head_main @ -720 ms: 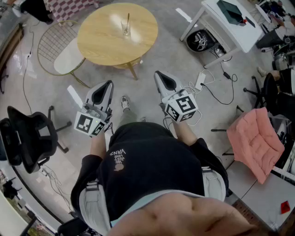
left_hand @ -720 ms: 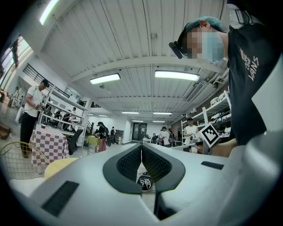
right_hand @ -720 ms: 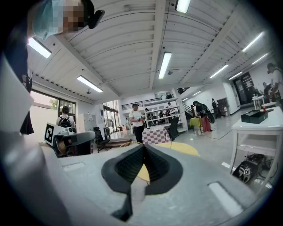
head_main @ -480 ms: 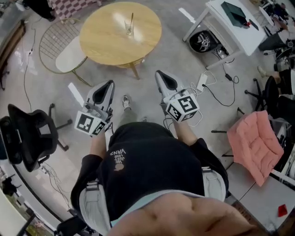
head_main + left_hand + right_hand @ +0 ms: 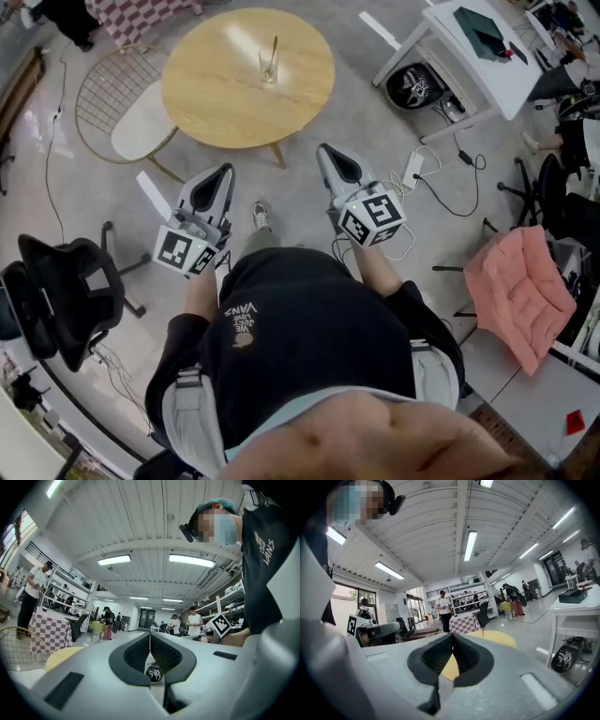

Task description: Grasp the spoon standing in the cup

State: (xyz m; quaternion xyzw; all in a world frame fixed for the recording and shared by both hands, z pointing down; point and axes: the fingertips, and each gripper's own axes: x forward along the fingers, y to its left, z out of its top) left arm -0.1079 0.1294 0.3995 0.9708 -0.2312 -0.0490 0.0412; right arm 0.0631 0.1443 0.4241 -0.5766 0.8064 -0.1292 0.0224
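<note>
Spoon [image 5: 273, 47] stands in the cup [image 5: 268, 68] on the round desk [image 5: 211, 98], upper middle; left gripper [image 5: 224, 171] and right gripper [image 5: 324, 150], jaws together and empty, hang well short, level, likely carried ready for the approach.

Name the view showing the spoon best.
Head view: the spoon stands in the cup on the round table, unobstructed. The right gripper view shows only the table's edge; the left gripper view, nothing of it.
</note>
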